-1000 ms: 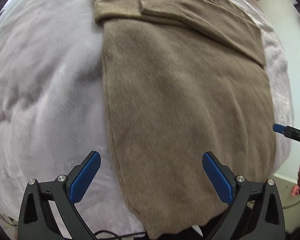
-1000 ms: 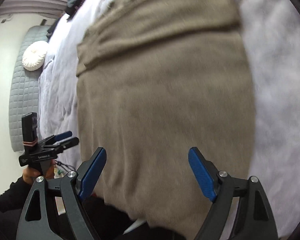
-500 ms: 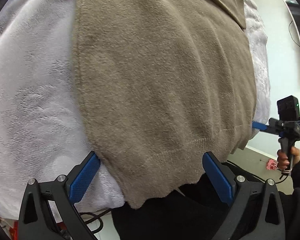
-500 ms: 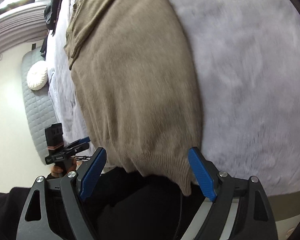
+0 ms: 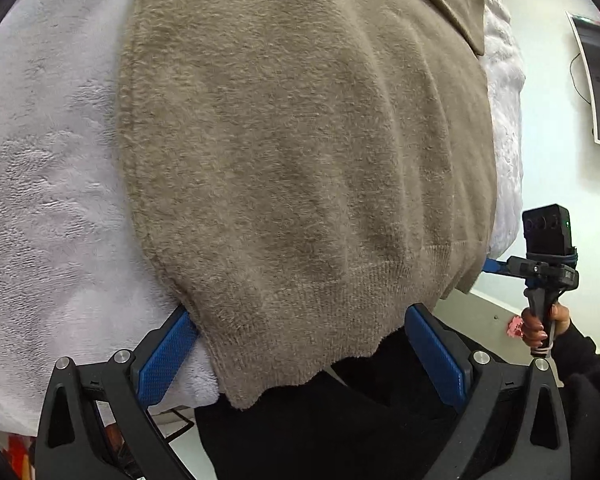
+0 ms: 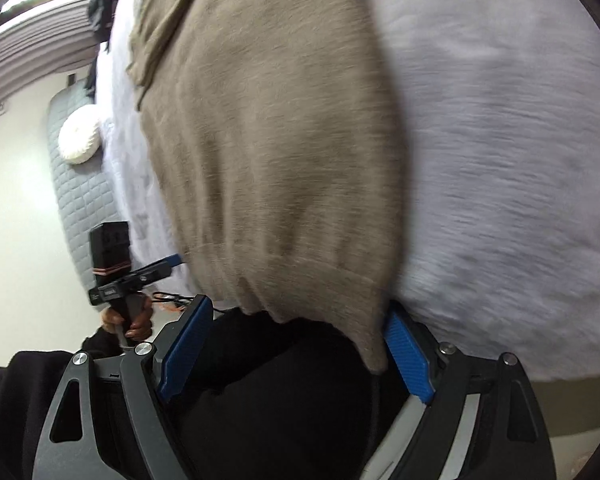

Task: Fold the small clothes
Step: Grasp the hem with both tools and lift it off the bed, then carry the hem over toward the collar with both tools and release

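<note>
Left wrist view shows the tan sweater (image 5: 300, 160) lying flat on the white fleece blanket (image 5: 40, 200), its ribbed hem (image 5: 320, 320) draping off the near edge at 6 o'clock. Both the left gripper (image 5: 300, 356) and right gripper (image 6: 296, 352) hold their fingers spread wide around the hem corners, gripping nothing. A good fold likely needs each gripper to close squarely on its own corner, catching both knit layers before lifting toward 12 o'clock.

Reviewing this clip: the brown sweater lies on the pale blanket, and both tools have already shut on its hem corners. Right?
Not quite. The brown sweater does lie on the pale blanket, but both tools are open. The left tool in the left wrist view and the right tool in the right wrist view merely straddle the hem corners.
</note>
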